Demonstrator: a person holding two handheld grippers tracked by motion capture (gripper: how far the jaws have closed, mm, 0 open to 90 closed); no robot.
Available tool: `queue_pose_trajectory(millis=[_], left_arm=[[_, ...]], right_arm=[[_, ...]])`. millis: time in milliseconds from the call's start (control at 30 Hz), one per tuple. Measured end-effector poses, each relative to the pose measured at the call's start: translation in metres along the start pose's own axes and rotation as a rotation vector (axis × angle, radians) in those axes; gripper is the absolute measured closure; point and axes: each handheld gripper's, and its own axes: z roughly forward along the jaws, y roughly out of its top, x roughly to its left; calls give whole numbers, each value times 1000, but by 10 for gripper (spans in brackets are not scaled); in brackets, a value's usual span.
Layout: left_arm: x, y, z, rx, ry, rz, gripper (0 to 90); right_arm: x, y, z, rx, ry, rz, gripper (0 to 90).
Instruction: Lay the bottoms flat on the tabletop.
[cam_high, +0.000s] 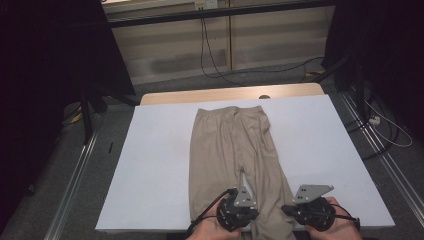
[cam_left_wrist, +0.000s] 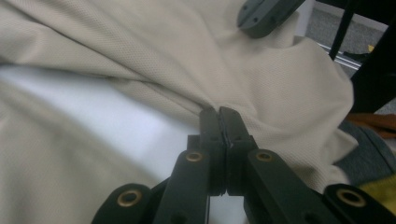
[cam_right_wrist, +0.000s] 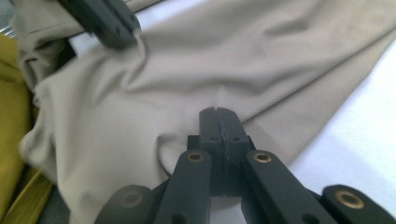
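Beige trousers (cam_high: 235, 145) lie flat on the white table (cam_high: 160, 150), waistband far, legs toward me. My left gripper (cam_high: 250, 212) sits at the near end, between the two legs. In the left gripper view it (cam_left_wrist: 219, 112) is shut on the inner edge of a trouser leg (cam_left_wrist: 280, 84), and folds run into its tips. My right gripper (cam_high: 286, 209) is at the outer edge of the right leg near the hem. In the right gripper view it (cam_right_wrist: 218, 111) is shut on the fabric (cam_right_wrist: 243, 60), which puckers around the tips. Each gripper view shows the other gripper's jaws a little way off.
A wooden strip (cam_high: 225, 94) borders the table's far edge. Black cables (cam_high: 215, 60) trail on the grey floor beyond, and metal rails (cam_high: 75, 170) run along both sides. Something yellow (cam_right_wrist: 9, 116) lies below the near table edge.
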Motion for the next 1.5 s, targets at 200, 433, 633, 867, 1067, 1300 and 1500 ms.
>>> queue_pose_trajectory(millis=[200,433,633,867,1067,1300,1500], left_arm=[[3,-15,-16,-23,-22,-58,879],[15,-14,-21,-62,19,-90,783],[2,-9,1,-13,38,-14,661],[0,-8,4,-17,41,-2,680],[1,-9,3,-26,22,-20,649],[-4,-8,4,-8,-7,17,875],[-9,-12,-2,17,-16,-9,900]], right_arm=[[8,-4,-5,8,19,-23,900],[-7,1,-8,-71,-22,62,754],[-30,16,16,-55,-105,102,655],[-32,14,18,-13,-132,67,900],[-46,-1,3,-1,-188,104,900],[-50,-8,-3,2,-183,137,899],[-46,-7,-3,-19,-166,134,801]])
